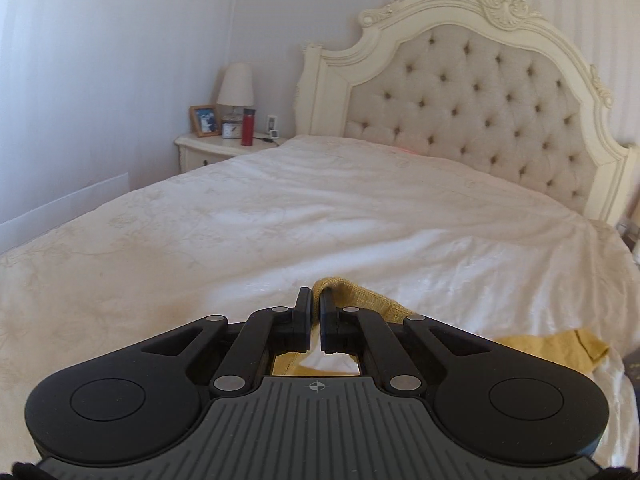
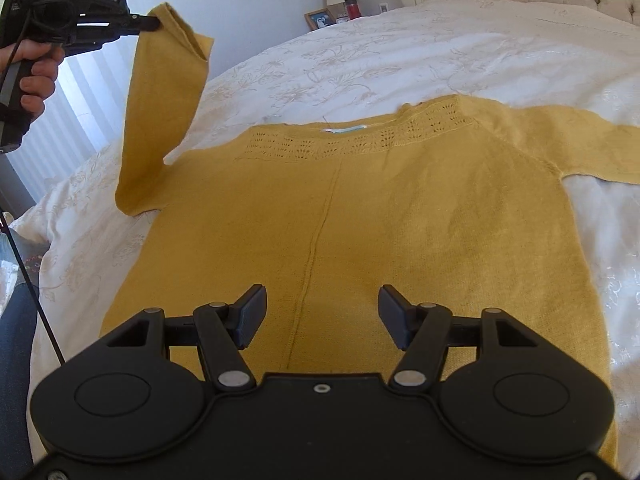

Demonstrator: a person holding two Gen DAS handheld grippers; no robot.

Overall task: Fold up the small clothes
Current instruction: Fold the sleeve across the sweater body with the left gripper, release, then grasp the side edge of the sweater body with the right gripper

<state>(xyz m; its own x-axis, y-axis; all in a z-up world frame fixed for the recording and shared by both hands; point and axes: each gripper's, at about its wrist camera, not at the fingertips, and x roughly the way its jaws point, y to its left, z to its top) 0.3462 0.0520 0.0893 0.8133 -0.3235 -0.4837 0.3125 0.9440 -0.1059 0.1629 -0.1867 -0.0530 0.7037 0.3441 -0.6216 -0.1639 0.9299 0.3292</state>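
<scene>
A small mustard-yellow knit sweater (image 2: 360, 216) lies flat on the white bed, neck away from me, a seam down its middle. My left gripper (image 1: 315, 300) is shut on the cuff of the left sleeve (image 1: 352, 294); in the right wrist view it (image 2: 154, 24) holds that sleeve (image 2: 160, 112) lifted high above the bed at the upper left. The right sleeve (image 2: 580, 144) lies spread out flat to the right. My right gripper (image 2: 322, 308) is open and empty, hovering over the sweater's lower body.
The white embroidered bedspread (image 1: 280, 220) covers a wide bed with a tufted cream headboard (image 1: 480, 92). A nightstand (image 1: 212, 150) at the far left holds a lamp, photo frame, clock and red bottle (image 1: 248, 127). A person's hand (image 2: 36, 76) grips the left tool.
</scene>
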